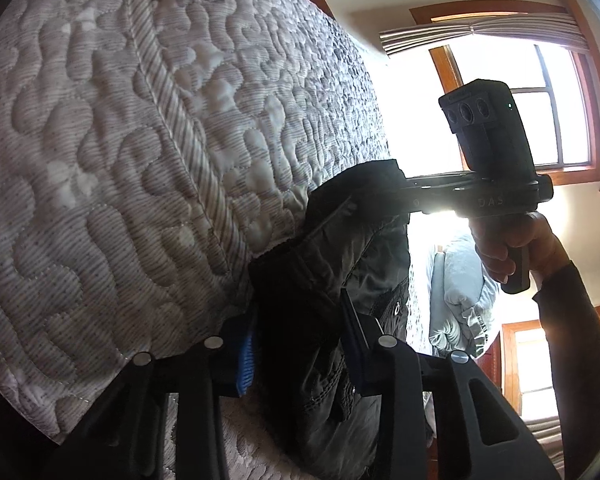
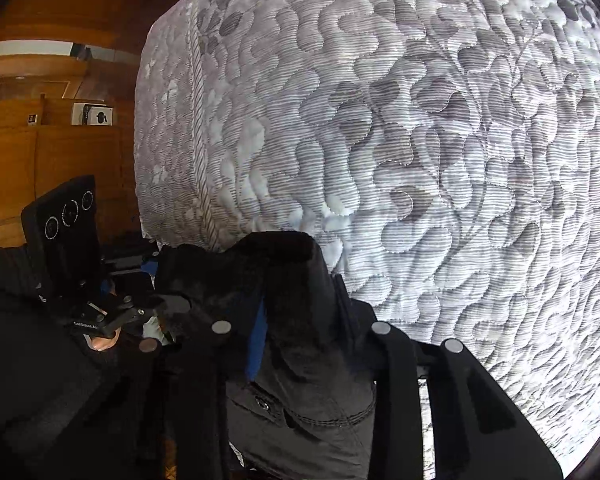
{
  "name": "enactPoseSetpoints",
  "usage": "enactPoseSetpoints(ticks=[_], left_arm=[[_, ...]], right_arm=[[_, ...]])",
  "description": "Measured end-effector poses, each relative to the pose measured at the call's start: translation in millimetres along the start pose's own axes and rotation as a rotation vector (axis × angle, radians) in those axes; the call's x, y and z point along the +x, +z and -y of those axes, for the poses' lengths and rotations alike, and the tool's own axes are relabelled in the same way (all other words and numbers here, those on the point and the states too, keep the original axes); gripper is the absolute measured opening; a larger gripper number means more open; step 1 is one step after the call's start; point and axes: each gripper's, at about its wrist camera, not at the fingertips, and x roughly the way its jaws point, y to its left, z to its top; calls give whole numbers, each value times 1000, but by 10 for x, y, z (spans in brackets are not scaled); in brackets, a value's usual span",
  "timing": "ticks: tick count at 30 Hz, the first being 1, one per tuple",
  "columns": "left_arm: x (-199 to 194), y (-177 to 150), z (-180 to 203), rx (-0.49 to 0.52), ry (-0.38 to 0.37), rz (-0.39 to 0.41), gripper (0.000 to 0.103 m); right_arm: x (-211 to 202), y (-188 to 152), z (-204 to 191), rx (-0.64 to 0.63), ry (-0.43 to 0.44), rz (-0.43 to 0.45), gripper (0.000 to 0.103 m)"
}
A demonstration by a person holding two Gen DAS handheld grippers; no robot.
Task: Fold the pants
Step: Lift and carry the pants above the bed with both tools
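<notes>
L gripper [image 1: 300, 344]: jaws closed on a bunch of the pants [image 1: 340, 264], dark cloth packed betw. the fingers, blue pad [image 1: 246, 364] showing on one side.
R gripper [image 2: 304, 344]: same, jaws clamped on a thick wad of the pants [image 2: 284, 280]; snap button [image 2: 265, 403] visible just below my fingers, so prob. waistband end.
Pants loc.: held up off the mattress [image 1: 120, 140], strung betw. my two grippers, rest hanging down under me. Can't tell how much is draped below.
Other side: from L cam I see my R gripper [image 1: 404, 190] w/ hand [image 1: 504, 248] on its handle, biting the far end of the same edge.
Feel (guess): light, soft, limp; thin woven shell, maybe a bit slick. No stiffness, will sag and bunch wherever unsupported.
Where to hold: waistband corners or seams, where layers are thick. Single thin layer likely slips.
Next (guess): pull edge taut, lay flat on quilted top [image 2: 440, 140], then fold.
Risk: bunched grip leaves wrinkles; legs may twist.
</notes>
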Motion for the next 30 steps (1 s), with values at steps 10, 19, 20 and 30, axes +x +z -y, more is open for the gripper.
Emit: enactPoseSetpoints(ticks=[10,19,20,30], left_arm=[[-182,-36,508,132,16,36,33],[-343,-189,1020,245,0,54,32],[-359,-209,1072,258,0,57,32],[-539,-471,1563,381,-6,63,32]], right_arm=[[-436,-259,-231,-12,-75,47,27],[-921,-717,-506,1,-154,122,26],[-957,-764,-557,3,-162,132,26],[-1296,-1331,-871,25,-235,228,24]])
